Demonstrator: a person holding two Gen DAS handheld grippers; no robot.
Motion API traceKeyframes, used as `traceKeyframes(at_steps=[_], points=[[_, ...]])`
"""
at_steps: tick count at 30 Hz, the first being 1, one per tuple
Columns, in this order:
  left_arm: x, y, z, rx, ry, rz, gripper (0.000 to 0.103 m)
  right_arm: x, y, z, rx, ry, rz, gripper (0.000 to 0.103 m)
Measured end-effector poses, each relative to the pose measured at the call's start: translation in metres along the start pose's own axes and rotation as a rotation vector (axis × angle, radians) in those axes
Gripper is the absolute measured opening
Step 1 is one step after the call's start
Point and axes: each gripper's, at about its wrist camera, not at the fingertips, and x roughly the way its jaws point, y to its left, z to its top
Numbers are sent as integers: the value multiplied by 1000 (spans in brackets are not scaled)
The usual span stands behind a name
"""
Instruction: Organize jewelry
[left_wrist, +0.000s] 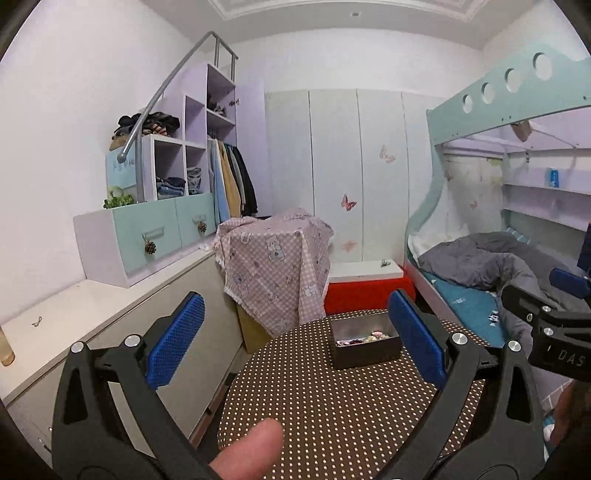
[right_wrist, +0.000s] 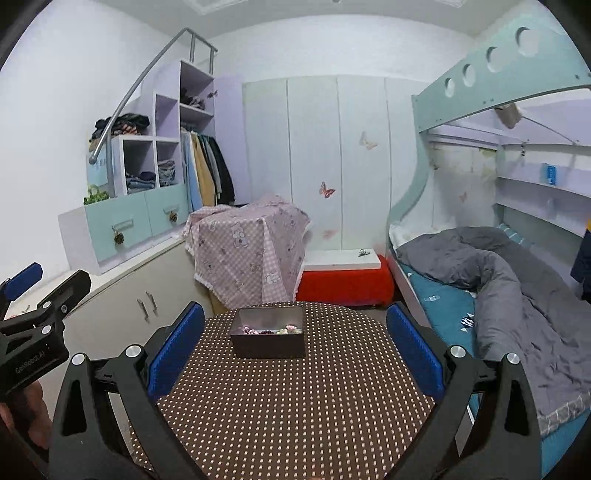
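**Both claws spread, box untouched**

Left gripper (left_wrist: 297, 347) and right gripper (right_wrist: 295, 350) hang wide apart, pinching nothing. The dark box (right_wrist: 269, 338) of jewelry (right_wrist: 271, 329) sits at the dotted table's (right_wrist: 295, 406) far edge — well ahead of both.

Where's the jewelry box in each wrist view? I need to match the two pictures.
Left wrist: the box sits right of centre on the dotted table, just inside the left gripper's right finger.
Right wrist: the box sits just left of centre at the table's far edge, between the open fingers of the right gripper.
Shared landmark: the red bench behind the table.
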Motion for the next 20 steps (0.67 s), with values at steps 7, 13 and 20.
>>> traceKeyframes(at_steps=[7,13,20], points=[[-30,2,-18,-43,-7,-42,97,-27,9,-18,4,-15,22,95],[-33,-3,-29,-34,-3,-44,97,-36,17,-25,-9,-28,42,95],[-35,-1,-33,-33,1,5,97,-39,13,-24,10,-40,35,95]])
